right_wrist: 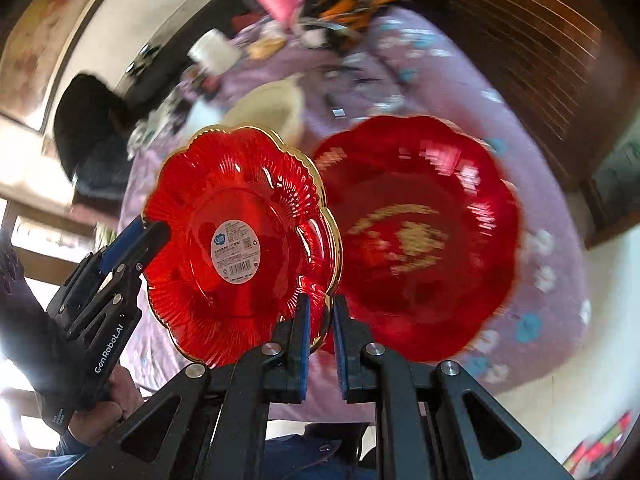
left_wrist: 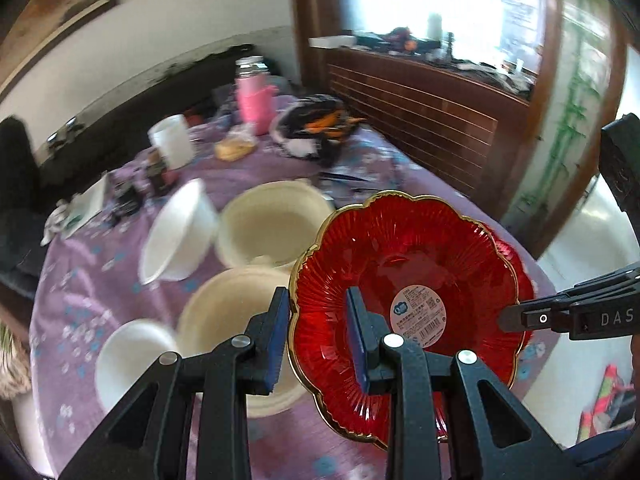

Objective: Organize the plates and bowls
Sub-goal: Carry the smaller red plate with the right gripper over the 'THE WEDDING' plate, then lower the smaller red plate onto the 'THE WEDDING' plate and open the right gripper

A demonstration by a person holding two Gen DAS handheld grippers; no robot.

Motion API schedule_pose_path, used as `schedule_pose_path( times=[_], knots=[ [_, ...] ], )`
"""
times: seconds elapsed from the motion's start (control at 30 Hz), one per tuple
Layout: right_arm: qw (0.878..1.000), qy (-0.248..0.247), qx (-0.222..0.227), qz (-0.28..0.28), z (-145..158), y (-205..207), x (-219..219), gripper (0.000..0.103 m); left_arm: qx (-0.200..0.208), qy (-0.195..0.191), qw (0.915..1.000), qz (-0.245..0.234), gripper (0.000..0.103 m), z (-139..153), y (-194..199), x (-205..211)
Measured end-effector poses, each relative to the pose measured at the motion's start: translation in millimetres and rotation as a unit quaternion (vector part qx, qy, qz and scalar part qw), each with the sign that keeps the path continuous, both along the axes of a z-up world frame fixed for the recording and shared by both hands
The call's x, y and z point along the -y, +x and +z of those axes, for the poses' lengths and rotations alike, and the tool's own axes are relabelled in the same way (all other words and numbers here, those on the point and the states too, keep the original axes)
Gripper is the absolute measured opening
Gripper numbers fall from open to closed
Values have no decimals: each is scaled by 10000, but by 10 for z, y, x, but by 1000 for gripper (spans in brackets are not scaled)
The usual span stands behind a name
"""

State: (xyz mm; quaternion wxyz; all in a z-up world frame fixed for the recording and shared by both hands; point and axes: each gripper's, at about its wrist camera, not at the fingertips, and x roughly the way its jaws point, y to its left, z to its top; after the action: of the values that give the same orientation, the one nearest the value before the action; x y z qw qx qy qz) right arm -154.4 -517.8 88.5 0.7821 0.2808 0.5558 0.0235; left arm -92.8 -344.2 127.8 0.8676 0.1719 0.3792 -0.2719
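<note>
A red scalloped plate (left_wrist: pixel 404 264) with a gold rim and a round label hangs tilted above the table, held between both grippers. My left gripper (left_wrist: pixel 318 320) is shut on its left rim, with one pad inside the dish and one outside. The right gripper (left_wrist: pixel 516 318) reaches in from the right and grips the opposite rim. In the right wrist view my right gripper (right_wrist: pixel 320 314) pinches the red plate (right_wrist: pixel 240 240) at its lower right edge, and the left gripper (right_wrist: pixel 146 232) holds its left edge. A second red plate (right_wrist: pixel 424 240) with gold markings lies on the cloth behind, blurred.
On the purple flowered tablecloth (left_wrist: pixel 100 264) sit two cream bowls (left_wrist: pixel 276 220) (left_wrist: pixel 236 304), a tipped white bowl (left_wrist: pixel 176 232) and another white bowl (left_wrist: pixel 132 360). Farther back stand a white cup (left_wrist: pixel 172 140), a pink flask (left_wrist: pixel 254 96) and clutter. A wooden radiator cover (left_wrist: pixel 420 112) lines the right.
</note>
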Motion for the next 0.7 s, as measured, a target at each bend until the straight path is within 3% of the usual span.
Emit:
schedule_pose_path(
  times=[0.33,0.7],
  knots=[
    [9981,-285,-292,-463,-302,-142,462,12,-601,158,9974,-354,26,-501,163,533],
    [9964,-473,-585,-386,-577,19,592,12,-815,346,9955,-327,26,-761,256,690]
  ],
)
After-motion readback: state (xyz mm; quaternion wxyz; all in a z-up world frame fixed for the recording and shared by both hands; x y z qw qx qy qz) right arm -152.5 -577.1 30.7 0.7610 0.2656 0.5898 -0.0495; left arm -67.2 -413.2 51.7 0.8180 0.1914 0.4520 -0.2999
